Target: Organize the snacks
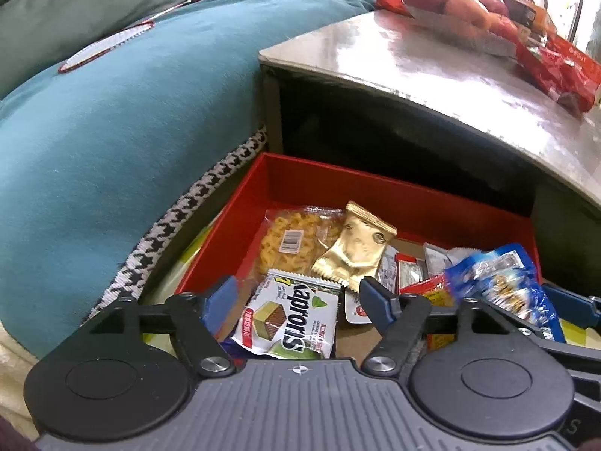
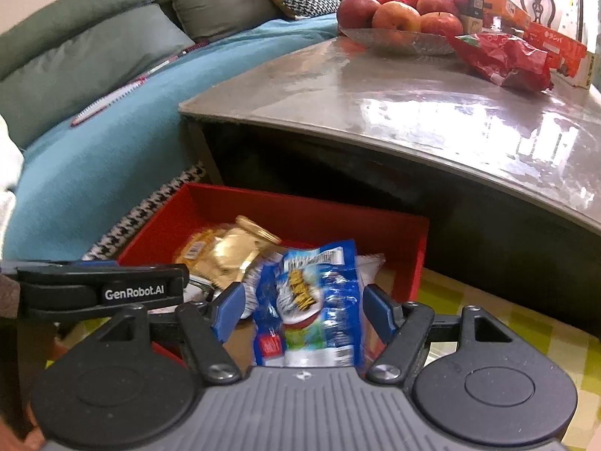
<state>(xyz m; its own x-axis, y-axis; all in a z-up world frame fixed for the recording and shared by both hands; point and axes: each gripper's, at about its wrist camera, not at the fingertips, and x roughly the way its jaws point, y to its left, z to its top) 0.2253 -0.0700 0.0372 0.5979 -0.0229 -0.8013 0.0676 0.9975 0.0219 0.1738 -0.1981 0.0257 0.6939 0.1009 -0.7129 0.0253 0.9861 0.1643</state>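
Observation:
An open red box (image 1: 375, 184) (image 2: 300, 203) sits on the floor under the table edge and holds several snack packets. My left gripper (image 1: 298, 300) is open above it. A white and green wafer packet (image 1: 289, 319) lies in the box between its blue pads, with gaps on both sides. Beyond that packet lie a gold packet (image 1: 353, 248) (image 2: 229, 251) and a clear pack of yellow crackers (image 1: 285, 236). My right gripper (image 2: 304, 308) is shut on a crinkly blue snack bag (image 2: 311, 300) (image 1: 503, 285), held upright over the box's right part.
Small red and white sachets (image 1: 405, 270) fill the box's right side. A grey glossy table (image 2: 375, 86) overhangs the box, with a bowl of apples (image 2: 398, 34) and red bags (image 2: 503, 60) on it. A blue sofa cover (image 1: 131, 112) is left; a yellow-green checked mat (image 2: 488, 319) is right.

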